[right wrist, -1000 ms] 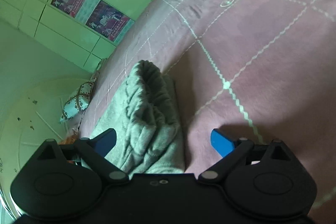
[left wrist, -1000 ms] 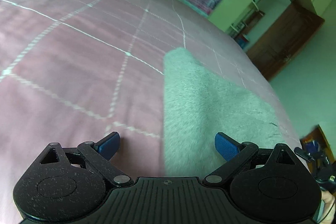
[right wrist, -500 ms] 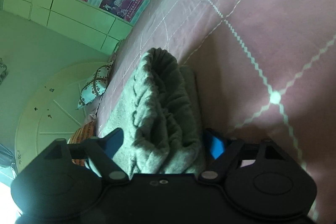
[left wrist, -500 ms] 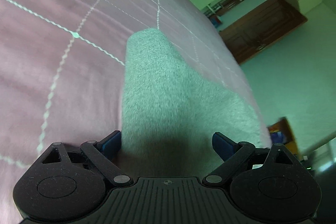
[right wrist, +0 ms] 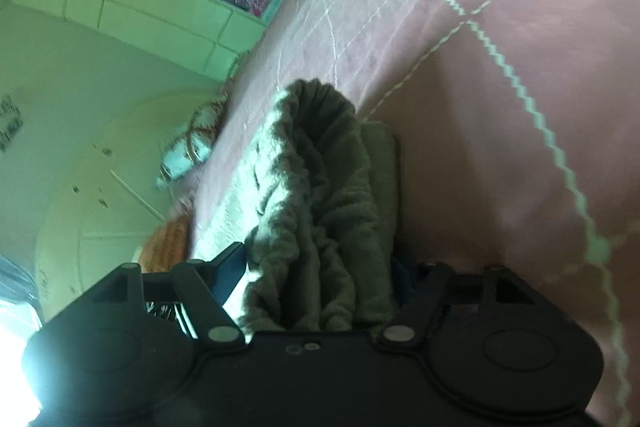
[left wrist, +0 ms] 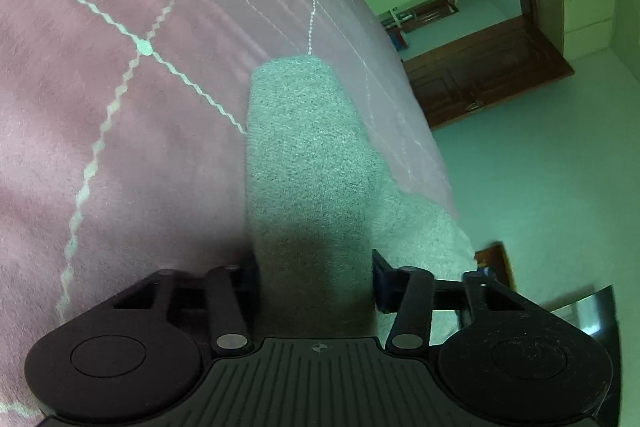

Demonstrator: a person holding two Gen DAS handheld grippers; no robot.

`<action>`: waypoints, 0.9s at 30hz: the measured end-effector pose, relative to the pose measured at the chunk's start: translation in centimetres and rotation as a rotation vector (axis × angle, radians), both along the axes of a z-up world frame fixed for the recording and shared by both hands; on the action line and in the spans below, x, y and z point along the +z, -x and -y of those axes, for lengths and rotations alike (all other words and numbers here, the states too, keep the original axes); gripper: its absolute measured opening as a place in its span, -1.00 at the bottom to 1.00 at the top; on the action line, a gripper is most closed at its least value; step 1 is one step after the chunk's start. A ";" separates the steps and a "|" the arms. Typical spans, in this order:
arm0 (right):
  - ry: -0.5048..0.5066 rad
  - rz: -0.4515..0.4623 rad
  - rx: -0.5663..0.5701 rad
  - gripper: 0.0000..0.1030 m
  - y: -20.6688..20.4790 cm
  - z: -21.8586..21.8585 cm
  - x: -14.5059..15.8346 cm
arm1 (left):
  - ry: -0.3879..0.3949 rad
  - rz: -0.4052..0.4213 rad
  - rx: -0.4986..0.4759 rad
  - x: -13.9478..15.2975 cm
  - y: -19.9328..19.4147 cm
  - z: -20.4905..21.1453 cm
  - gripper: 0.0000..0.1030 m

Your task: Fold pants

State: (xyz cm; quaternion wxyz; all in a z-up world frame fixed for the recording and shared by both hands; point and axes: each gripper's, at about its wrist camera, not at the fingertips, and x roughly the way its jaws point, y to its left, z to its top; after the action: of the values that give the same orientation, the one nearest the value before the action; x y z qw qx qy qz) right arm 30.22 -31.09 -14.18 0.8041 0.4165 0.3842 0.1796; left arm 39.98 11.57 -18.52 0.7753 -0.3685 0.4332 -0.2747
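**Ana:** Jaws first: the left gripper (left wrist: 316,279) is clenched on a smooth run of the pants (left wrist: 304,155), with cloth filling the whole gap between its fingers. The right gripper (right wrist: 320,279) is clenched too, on a bunched, ruffled end of the pants (right wrist: 320,187), probably the elastic waistband.

**Ben:** Where do the pants lie beyond the jaws?

**Ana:** On the bed (left wrist: 120,127), on its pink quilted cover. In the left view the grey cloth runs forward from the grip along the bed's edge, and a lower layer spreads right up to that edge, with floor below. In the right view the gathered end sits just beside the cover's stitched lines, and a pillow (right wrist: 188,147) lies farther off toward the wall.

**Ben:** How will it handle?

**Ana:** My judgement is soft and limp, a fuzzy knit, fairly thick, light enough to lift but with no stiffness at all. It'll sag between the two grips and drape wherever it is let down. The nap should keep it from slipping, though the bunched end could shed a layer if only part is pinched.

**Ben:** So hold where?

**Ana:** At the two ends, as now, catching every layer, and keep the span taut so the fold lands flat away from the bed's edge.
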 end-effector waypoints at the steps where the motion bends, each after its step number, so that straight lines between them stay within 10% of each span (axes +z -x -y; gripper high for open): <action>1: 0.022 -0.001 0.001 -0.01 -0.1 -0.2 0.3 | 0.007 -0.001 0.008 0.0 0.2 0.2 -0.15; 9: 0.057 0.104 0.077 -0.27 -1.3 -0.7 5.3 | 0.127 0.110 0.083 2.6 0.3 -0.1 -0.44; 18: 0.021 0.200 0.138 -0.27 -15.5 -2.8 8.4 | 0.109 0.195 0.192 5.4 -10.9 -3.5 -0.44; 20: 0.030 0.213 0.132 -0.26 -18.6 -3.5 7.5 | 0.057 0.198 0.242 5.1 -12.8 -4.5 -0.32; 22: 0.171 0.196 0.094 0.01 -20.8 -4.0 5.3 | -0.093 0.101 0.364 3.2 -14.5 -4.8 0.48; 23: 0.299 0.131 0.019 0.45 -21.2 -4.4 4.2 | -0.180 0.073 0.398 2.7 -14.6 -4.9 0.40; 27: 0.391 0.244 -0.014 0.38 -18.2 -4.8 4.0 | -0.352 0.252 0.357 4.8 -12.3 -3.0 0.40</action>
State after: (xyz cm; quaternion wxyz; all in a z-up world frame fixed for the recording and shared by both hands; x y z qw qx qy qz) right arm 48.44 -26.26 -10.20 0.9114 0.2305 0.3085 0.1451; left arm 52.30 14.55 -13.73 0.9113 -0.2614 0.3027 -0.0982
